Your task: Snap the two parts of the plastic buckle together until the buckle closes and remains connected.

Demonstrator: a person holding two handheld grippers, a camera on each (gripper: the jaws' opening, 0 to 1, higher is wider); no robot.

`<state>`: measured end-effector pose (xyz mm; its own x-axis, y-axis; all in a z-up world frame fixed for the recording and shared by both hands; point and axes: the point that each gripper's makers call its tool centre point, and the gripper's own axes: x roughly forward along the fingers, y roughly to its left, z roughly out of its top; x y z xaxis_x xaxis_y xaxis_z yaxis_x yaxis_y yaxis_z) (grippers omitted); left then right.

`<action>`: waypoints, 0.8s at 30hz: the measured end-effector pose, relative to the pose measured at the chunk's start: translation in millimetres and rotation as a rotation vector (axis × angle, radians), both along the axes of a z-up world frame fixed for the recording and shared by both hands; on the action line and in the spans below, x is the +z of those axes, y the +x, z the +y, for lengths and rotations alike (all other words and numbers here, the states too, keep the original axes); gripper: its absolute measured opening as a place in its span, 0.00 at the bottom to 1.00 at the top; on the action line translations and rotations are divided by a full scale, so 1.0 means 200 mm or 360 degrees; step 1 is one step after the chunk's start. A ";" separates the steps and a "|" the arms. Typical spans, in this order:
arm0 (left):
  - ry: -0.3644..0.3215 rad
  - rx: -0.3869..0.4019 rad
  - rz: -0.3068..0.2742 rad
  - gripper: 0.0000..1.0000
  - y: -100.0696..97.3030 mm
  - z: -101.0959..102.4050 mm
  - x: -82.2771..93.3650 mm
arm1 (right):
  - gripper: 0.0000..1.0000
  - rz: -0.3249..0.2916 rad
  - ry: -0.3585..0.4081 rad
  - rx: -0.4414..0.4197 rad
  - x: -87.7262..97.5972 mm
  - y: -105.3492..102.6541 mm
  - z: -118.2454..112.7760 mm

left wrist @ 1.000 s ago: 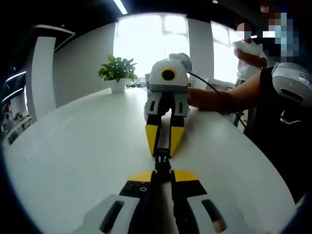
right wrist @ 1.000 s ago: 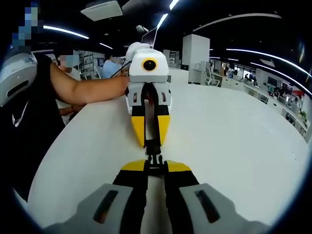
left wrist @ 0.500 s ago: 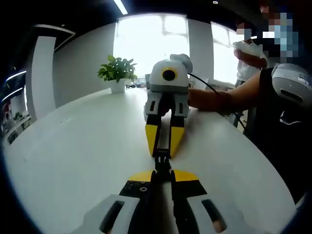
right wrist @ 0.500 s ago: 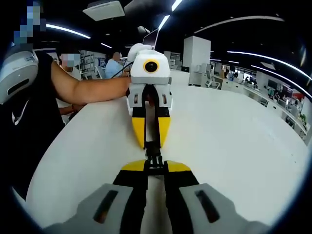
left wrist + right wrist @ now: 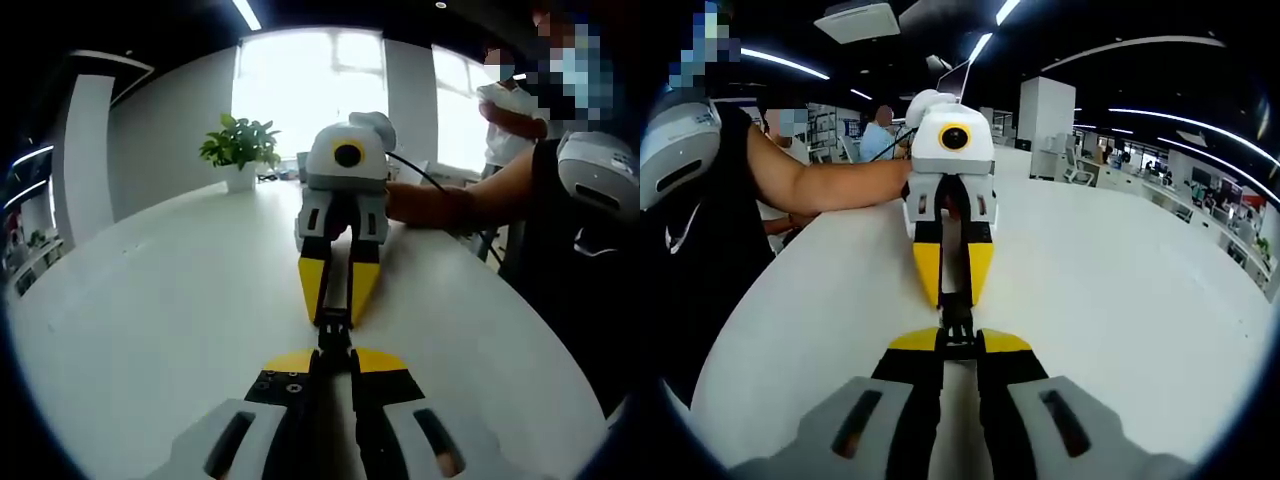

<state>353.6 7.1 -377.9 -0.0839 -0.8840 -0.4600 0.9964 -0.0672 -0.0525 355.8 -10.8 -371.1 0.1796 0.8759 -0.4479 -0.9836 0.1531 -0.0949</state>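
The black plastic buckle [image 5: 333,333] hangs just above the white table [image 5: 150,310], between two grippers that face each other tip to tip. At the bottom of the left gripper view, my left gripper [image 5: 333,352] is shut on the near half of the buckle. My right gripper [image 5: 334,318], opposite it, is shut on the far half. In the right gripper view my right gripper [image 5: 958,346] grips the buckle [image 5: 958,324] from below, and the left gripper [image 5: 956,303] meets it from above. The two halves touch. The jaws hide whether they are latched.
A potted plant [image 5: 240,150] stands at the table's far edge. A person's forearm [image 5: 450,205] reaches in from the right behind the right gripper, and the other forearm [image 5: 830,180] lies behind the left gripper. The table's edge [image 5: 520,300] curves close on the person's side.
The two grippers have closed in on each other slightly, and the gap between their tips is smaller. Both stay shut on their buckle halves.
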 end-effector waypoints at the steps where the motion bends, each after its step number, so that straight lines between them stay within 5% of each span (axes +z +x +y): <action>1: -0.0001 0.0000 0.0000 0.11 0.00 0.00 0.00 | 0.11 0.0001 -0.0002 0.0001 0.00 0.00 0.00; 24: 0.0008 -0.0036 0.0003 0.10 -0.02 -0.02 0.00 | 0.10 0.0011 0.0013 0.0052 0.00 -0.02 0.02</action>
<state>349.0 3.3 -377.7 -0.1046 -0.8795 -0.4643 0.9945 -0.0894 -0.0547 350.9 -6.2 -372.1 0.1477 0.8848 -0.4420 -0.9888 0.1216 -0.0869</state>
